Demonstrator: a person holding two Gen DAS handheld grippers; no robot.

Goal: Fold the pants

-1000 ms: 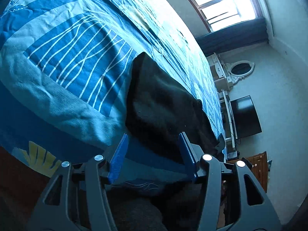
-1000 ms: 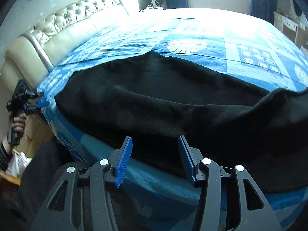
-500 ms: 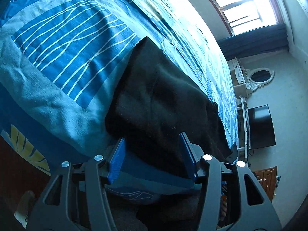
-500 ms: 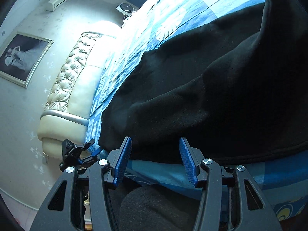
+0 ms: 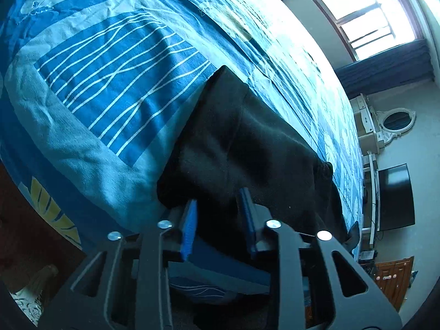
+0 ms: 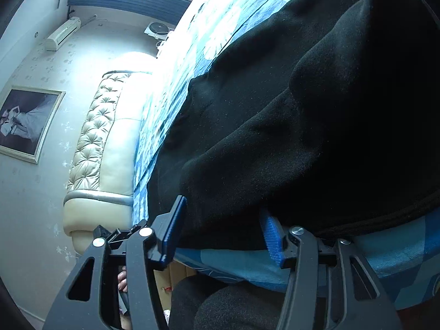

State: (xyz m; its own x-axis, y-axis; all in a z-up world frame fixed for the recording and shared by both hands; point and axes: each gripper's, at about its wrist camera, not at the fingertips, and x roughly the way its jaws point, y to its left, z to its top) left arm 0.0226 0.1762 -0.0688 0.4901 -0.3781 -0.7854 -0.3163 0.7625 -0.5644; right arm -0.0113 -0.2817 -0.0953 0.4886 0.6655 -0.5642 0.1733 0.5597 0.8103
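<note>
While black pants (image 5: 247,148) lie along the near edge of the bed (image 5: 110,82), you have both grippers at the hem side of the fabric. Your left gripper (image 5: 220,220) has just been closing, and its blue pads (image 5: 189,225) now sit on a narrow fold of the cloth at the edge, pinching the pants between them. From that wrist view the garment runs from 6 o'clock up toward 12, with the patterned blue cover spread to 9 o'clock, a window (image 5: 365,13) at 1 o'clock and a dark screen (image 5: 396,198) at 3 o'clock.

Your right gripper (image 6: 222,225) has also just been closing, and a thick bunch of the pants (image 6: 302,110) fills the gap between its pads (image 6: 272,233), which press into the cloth on both sides. In that view the fabric fills the frame from 12 to 4 o'clock, a tufted cream headboard (image 6: 101,143) stands at 9 o'clock, and a framed picture (image 6: 24,123) hangs farther out at 9 o'clock.
</note>
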